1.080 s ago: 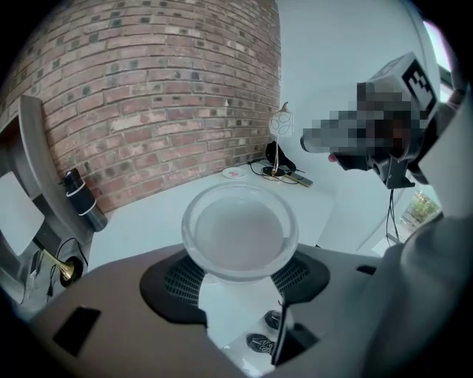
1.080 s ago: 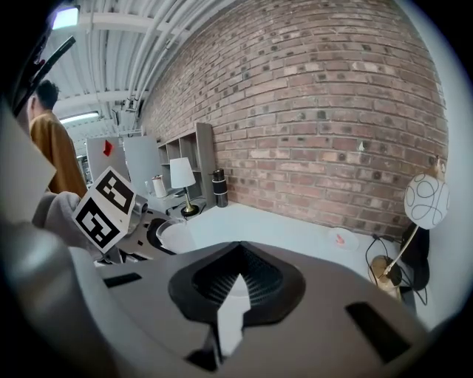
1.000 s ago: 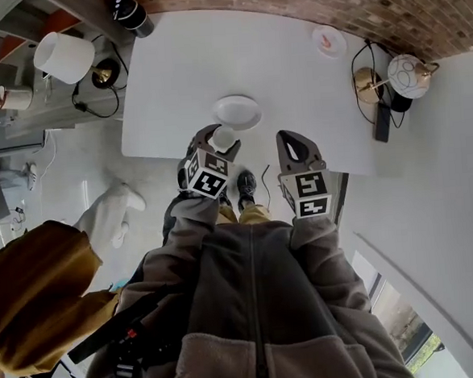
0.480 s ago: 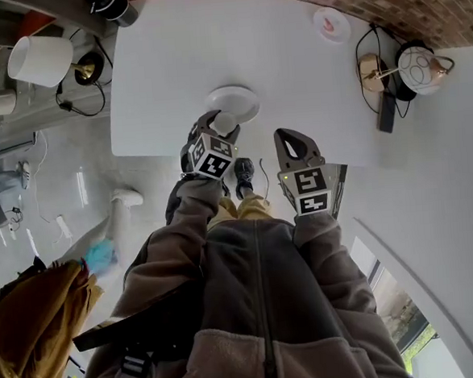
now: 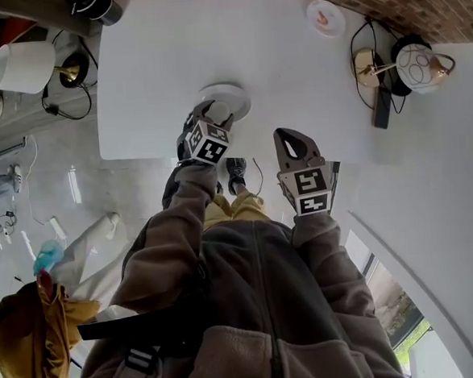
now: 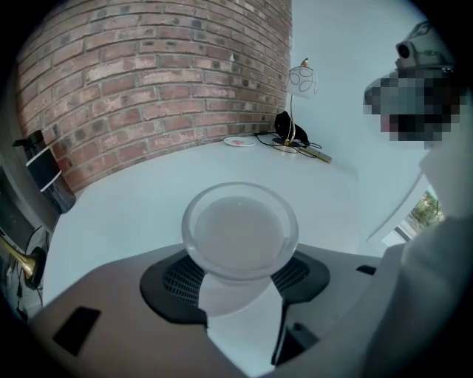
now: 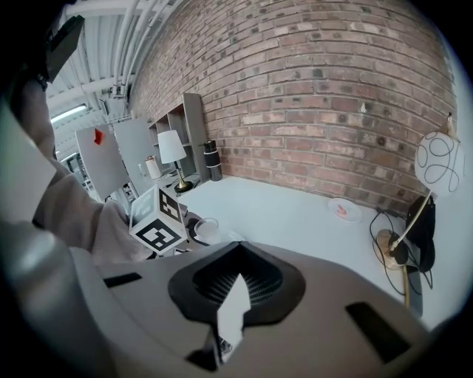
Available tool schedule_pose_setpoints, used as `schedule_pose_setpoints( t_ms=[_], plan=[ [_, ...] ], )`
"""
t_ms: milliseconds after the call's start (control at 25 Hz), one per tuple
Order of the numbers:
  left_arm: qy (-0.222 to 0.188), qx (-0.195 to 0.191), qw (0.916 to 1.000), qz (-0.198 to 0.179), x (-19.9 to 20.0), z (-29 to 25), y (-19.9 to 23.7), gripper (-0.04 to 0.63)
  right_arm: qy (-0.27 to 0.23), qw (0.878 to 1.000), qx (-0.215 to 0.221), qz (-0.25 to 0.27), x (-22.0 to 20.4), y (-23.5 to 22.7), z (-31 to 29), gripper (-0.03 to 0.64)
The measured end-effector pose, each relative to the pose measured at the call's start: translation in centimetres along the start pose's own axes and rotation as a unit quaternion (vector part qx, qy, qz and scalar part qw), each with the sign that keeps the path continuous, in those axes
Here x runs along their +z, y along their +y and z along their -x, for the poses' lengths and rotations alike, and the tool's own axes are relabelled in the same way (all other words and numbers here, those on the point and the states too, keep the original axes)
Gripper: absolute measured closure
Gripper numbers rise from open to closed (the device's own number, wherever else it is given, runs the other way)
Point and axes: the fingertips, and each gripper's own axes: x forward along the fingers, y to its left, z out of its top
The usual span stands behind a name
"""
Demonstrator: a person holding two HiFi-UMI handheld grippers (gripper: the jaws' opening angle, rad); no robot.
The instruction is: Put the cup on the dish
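A small translucent white cup (image 5: pixel 219 111) (image 6: pixel 240 232) sits upright between the jaws of my left gripper (image 5: pixel 214 115) (image 6: pixel 240 277), which is shut on it. The cup is over the near part of the white dish (image 5: pixel 235 95) on the white table (image 5: pixel 292 59). I cannot tell whether it touches the dish, and in the left gripper view the cup hides the dish. My right gripper (image 5: pixel 290 137) (image 7: pixel 235 284) is shut with nothing in it, at the table's near edge to the right of the dish. In the right gripper view the cup (image 7: pixel 205 227) shows beside the left gripper's marker cube.
A small plate (image 5: pixel 324 18) with something red lies at the far right of the table. A globe lamp (image 5: pixel 416 62) with cables and a black bar stands at the right edge. A white lampshade (image 5: pixel 20 67) and a black cylinder (image 5: pixel 94 4) are off the table's left side.
My left gripper has carried the cup forward from the table's near edge to over the dish. The right gripper has stayed in place.
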Motion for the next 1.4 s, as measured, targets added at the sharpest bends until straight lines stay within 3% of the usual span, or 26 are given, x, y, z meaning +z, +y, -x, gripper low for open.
schedule_pose_setpoints(
  t_ms=[480, 1080, 1280, 1400],
  plan=[
    [0.008, 0.007, 0.9999, -0.006, -0.5, -3.4, 0.6, 0.337, 0.019, 1.000, 0.001, -0.005, -1.4, -0.8, -0.3, 0.614],
    [-0.020, 0.001, 0.9997, -0.013, 0.1, -3.0, 0.4, 0.337, 0.017, 1.000, -0.008, -0.008, -1.4, -1.5, 0.3, 0.614],
    [-0.014, 0.009, 0.9999, 0.001, -1.2, -0.7, 0.3, 0.336, 0.008, 1.000, -0.009, -0.007, -0.8, -1.2, 0.5, 0.614],
    [0.014, -0.005, 0.9995, 0.028, -3.3, 1.0, -0.5, 0.337, -0.002, 1.000, -0.008, -0.003, 0.0, -0.8, 0.8, 0.614]
  ],
)
